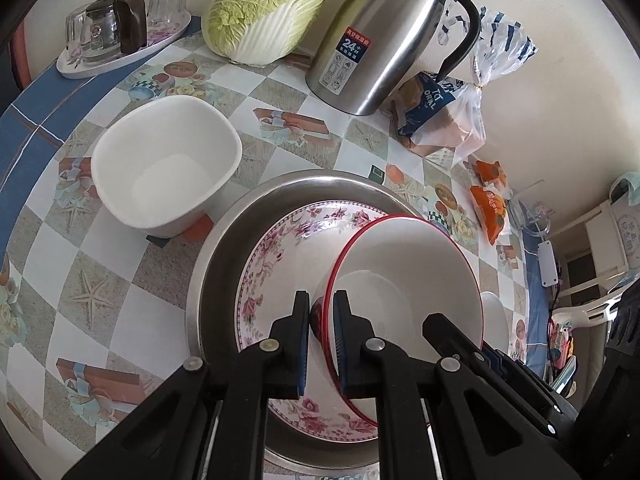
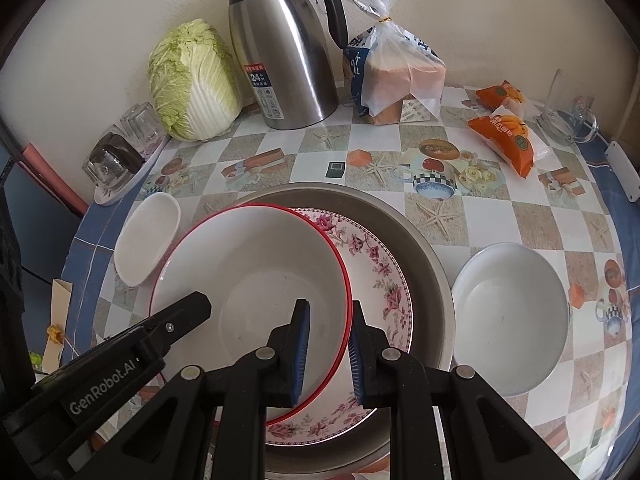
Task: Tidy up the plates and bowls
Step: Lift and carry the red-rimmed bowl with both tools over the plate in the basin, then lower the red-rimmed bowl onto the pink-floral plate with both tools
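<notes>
A white bowl with a red rim (image 1: 400,268) (image 2: 248,264) hangs tilted just over a floral plate (image 1: 276,264) (image 2: 376,268). The plate lies inside a wide steel basin (image 1: 224,248) (image 2: 428,268). My left gripper (image 1: 321,300) is shut on the bowl's left rim, and one of its fingers (image 2: 196,308) shows in the right wrist view. My right gripper (image 2: 329,308) is shut on the opposite rim, one pad inside and one outside. A deep white square bowl (image 1: 168,164) (image 2: 148,236) stands left of the basin. A round white bowl (image 2: 512,312) sits to its right.
Along the wall stand a steel thermos jug (image 2: 284,52), a napa cabbage (image 2: 192,80), a bagged loaf of bread (image 2: 396,76) and a tray of upturned glasses (image 1: 120,28). Two orange snack packs (image 2: 504,132) and a glass mug (image 2: 568,108) lie at the far right.
</notes>
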{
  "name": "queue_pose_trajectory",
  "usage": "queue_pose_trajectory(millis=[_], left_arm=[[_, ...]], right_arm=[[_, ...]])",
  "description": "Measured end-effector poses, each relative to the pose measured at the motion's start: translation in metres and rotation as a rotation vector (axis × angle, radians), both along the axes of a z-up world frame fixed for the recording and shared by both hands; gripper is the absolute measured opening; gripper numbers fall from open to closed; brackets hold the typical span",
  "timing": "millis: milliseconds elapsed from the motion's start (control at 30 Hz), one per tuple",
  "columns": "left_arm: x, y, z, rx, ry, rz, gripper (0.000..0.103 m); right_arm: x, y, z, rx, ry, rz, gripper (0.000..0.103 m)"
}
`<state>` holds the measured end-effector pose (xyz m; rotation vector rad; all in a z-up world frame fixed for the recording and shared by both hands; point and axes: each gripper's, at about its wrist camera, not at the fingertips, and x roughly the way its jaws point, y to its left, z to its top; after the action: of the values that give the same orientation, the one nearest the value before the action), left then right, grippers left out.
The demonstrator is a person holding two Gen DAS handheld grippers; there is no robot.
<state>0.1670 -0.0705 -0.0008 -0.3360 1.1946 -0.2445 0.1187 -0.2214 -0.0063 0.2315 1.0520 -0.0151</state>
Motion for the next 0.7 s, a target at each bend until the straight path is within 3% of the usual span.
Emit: queue_pose_trajectory(millis=[700], left_arm=[[0.006, -0.006, -0.009, -0.001, 0.019, -0.010, 0.011]], right_arm=[[0.006, -0.005, -0.011, -0.005, 0.031, -0.017, 0.020]])
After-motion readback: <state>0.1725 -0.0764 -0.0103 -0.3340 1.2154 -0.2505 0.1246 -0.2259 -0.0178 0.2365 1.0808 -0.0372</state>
